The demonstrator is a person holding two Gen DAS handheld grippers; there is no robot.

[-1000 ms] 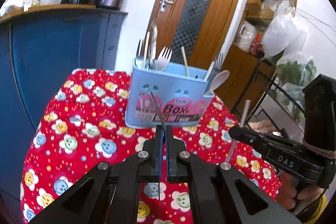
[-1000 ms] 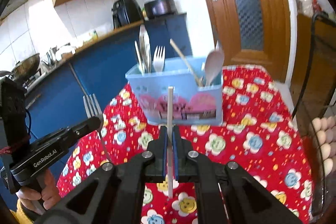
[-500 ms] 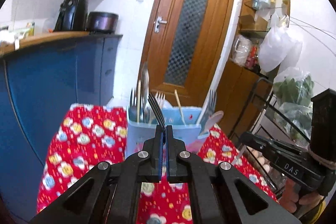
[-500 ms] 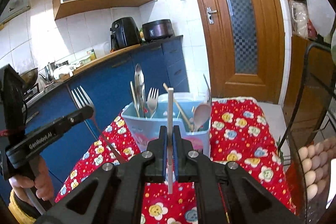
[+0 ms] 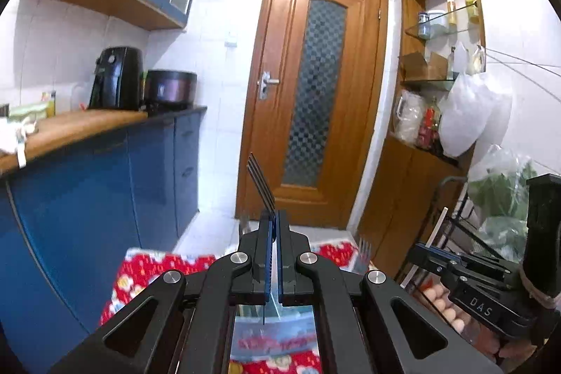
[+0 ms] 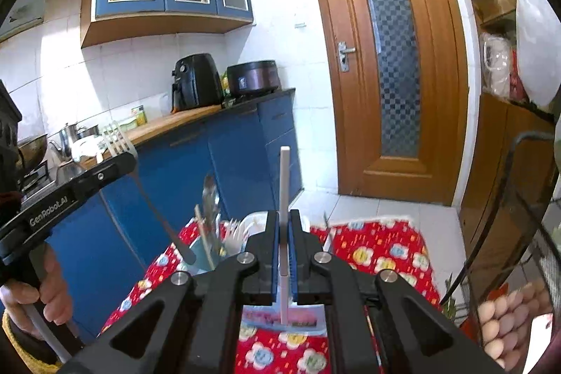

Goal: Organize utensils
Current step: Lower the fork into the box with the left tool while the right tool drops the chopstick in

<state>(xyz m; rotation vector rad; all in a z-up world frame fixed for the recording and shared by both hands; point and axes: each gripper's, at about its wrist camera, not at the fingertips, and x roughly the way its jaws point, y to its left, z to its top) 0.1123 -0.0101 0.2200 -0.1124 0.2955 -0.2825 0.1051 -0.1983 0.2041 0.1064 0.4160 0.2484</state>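
Left gripper (image 5: 275,255) is clamped on a metal fork (image 5: 261,181) near its neck, tines up, right gripper (image 6: 284,255) pinches a white chopstick (image 6: 284,184) mid-shaft, both above the blue utensil box (image 6: 201,255): light, stiff, probably slick, so grip near mid-length to stop pivoting.

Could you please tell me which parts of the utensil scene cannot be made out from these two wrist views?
- Utensil box: mostly hidden behind each gripper's body in both views; its compartments cannot be seen.
- Fork in the left gripper: its handle is hidden by the jaws in the left view.
- White stick in the right gripper: what kind of utensil it is cannot be told.
- Utensils standing in the box: blurred in the right view.
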